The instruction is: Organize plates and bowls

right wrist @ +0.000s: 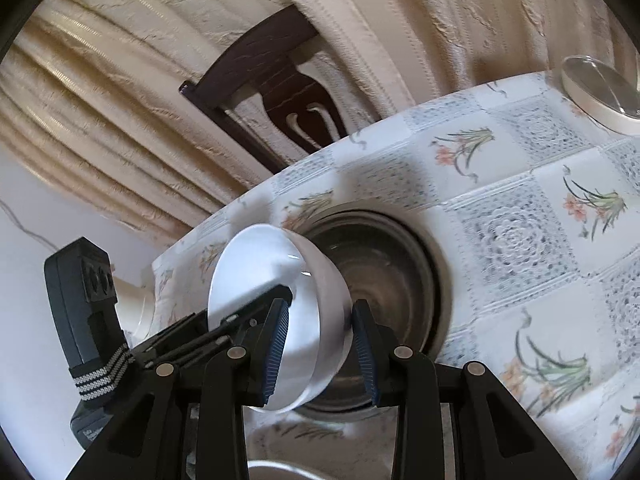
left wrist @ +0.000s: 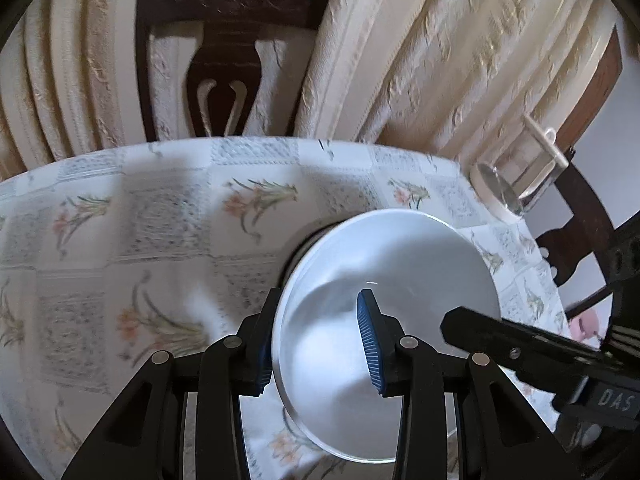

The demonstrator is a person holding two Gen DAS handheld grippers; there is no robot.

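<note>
Black plastic with blue ribbed pads, the left gripper [left wrist: 320, 300] straddles the near wall of a glossy white round bowl [left wrist: 392, 264]. One pad sits against the outside of the rim and the other sits inside the hollow. Its fingers are partly drawn in, but the left wrist view does not show whether the inner pad presses on the wall, so its hold cannot be told.

The white bowl is off the table and tipped on its side, with its mouth turned toward the left gripper. It hangs over the flower-printed tablecloth [left wrist: 160, 216].

Further right, the right gripper [right wrist: 320, 308] has one pad inside the bowl's mouth and one against the outer wall. The wall sits snugly between the pads, so this gripper appears to be clamped on the bowl.

Just behind and below the white bowl, a dark round bowl [right wrist: 392, 280] rests on the cloth. Farthest right, near the table edge, is a clear glass jar with a cream rim [right wrist: 600, 92].

The sorting looks to be midway through. The white bowl is lifted and close to the dark bowl, but it is not yet resting in or on it. What seems left is to level it, lower it into place and let go. A grey rim [right wrist: 272, 468] at the bottom edge of the right wrist view may be another dish waiting, though too little of it shows to be sure.
</note>
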